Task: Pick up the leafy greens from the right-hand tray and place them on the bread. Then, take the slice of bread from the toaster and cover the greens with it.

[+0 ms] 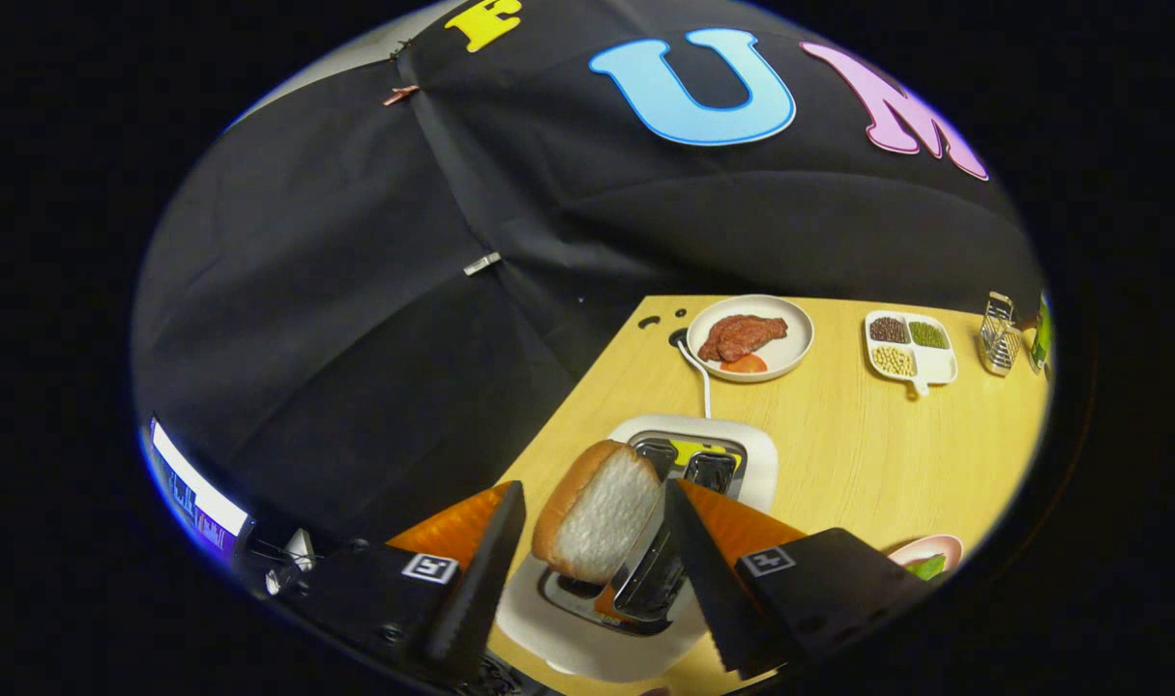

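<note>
Gripper view: tool (pixel 595 503) pinching the bread (pixel 597 510) between both fingers, slice tilted just above the toaster (pixel 742 454) on the tabletop (pixel 867 445); meat plate (pixel 795 338) at 12 o'clock beyond the toaster, bean tray (pixel 935 367) at 1 o'clock, greens (pixel 928 567) at 4 o'clock.

one toaster (pixel 635 541) on the tabletop (pixel 838 454), one bread slice (pixel 597 512) over it between the two fingers (pixel 481 570), two toaster slots, one plate of meat (pixel 751 336) beyond the toaster, one three-compartment dish (pixel 908 346), one wire rack (pixel 999 333), one pink bowl (pixel 927 553) beside the toaster
</note>
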The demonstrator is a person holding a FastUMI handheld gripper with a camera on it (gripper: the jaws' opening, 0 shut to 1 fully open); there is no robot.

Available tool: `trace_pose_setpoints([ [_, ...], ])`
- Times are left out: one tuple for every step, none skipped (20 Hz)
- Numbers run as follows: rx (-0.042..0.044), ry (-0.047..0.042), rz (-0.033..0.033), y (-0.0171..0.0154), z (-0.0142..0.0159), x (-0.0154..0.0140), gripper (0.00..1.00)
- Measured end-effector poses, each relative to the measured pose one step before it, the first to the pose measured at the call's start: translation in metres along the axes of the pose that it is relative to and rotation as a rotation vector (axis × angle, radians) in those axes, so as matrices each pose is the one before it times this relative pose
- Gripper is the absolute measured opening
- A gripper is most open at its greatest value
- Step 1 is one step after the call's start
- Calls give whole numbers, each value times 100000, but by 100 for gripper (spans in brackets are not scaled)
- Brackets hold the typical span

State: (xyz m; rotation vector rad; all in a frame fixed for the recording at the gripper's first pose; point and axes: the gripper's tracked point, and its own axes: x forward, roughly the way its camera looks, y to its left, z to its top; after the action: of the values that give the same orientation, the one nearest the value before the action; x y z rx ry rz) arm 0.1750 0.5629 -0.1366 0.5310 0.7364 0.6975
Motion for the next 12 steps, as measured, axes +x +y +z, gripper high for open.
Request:
trace_pose_setpoints([
  [3056,935,1865,511,-85,437,82],
  [2406,284,278,158,-106,211,77],
  [2089,587,-144,-112,67,17,67],
  [2380,1006,-1204,-146,-69,-201,56],
  [1287,78,-3528,-435,35,-485,45],
  [-204,-1273,-4512,-990,356,-527,33],
  [-168,-1262,-2930,-683,118,-362,21],
  [571,136,1334,349,-63,9,13],
  [1448,975,2529,400,-430,36,12],
  [1125,906,1442,371,-319,-500,9],
  [-101,-392,612,124,145,-402,10],
  [-145,-1471,875,134,539,-740,10],
])
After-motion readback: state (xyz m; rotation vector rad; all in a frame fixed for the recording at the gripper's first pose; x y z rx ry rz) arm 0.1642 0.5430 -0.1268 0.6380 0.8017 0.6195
